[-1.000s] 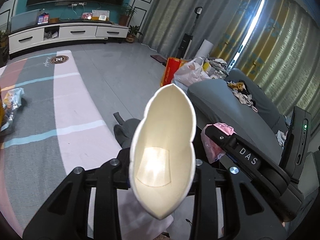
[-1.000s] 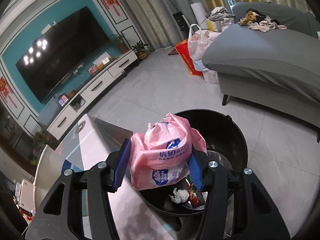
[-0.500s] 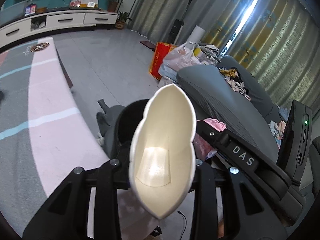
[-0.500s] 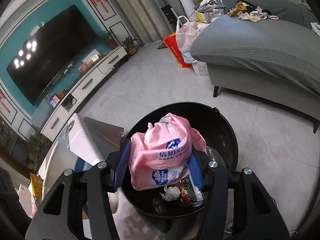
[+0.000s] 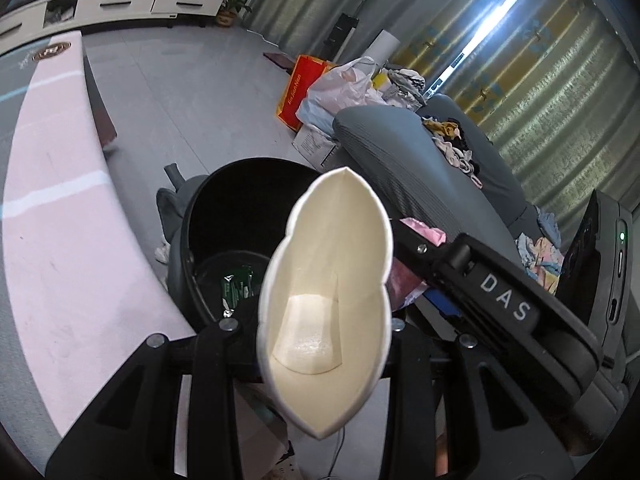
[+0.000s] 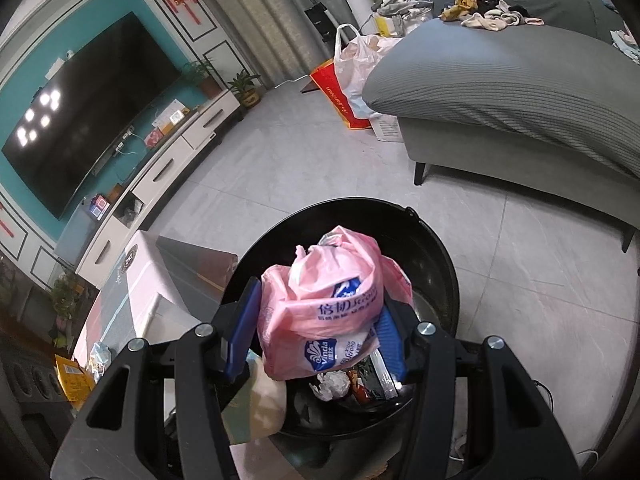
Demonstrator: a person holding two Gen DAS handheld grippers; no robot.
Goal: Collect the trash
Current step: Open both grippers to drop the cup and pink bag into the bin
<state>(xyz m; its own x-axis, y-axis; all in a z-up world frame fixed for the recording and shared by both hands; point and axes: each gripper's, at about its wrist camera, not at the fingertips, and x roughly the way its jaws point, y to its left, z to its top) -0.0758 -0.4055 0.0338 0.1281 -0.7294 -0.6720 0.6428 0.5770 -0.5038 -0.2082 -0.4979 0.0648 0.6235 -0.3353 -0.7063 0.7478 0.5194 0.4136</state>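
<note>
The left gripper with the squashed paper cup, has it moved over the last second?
Yes. The left gripper, shut on the paper cup, has come forward and down toward the black bin, which now lies open just beyond the cup.

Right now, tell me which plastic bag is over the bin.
The pink bag, pinched in the right gripper above the black bin. The white bag sits on the floor by the sofa.

Squashed paper cup and pink bag over the bin

Flattened white paper cup (image 5: 326, 308), mouth open; knotted pink plastic bag (image 6: 328, 308) above black trash bin (image 6: 436, 248) holding wrappers (image 6: 360, 384).
</note>
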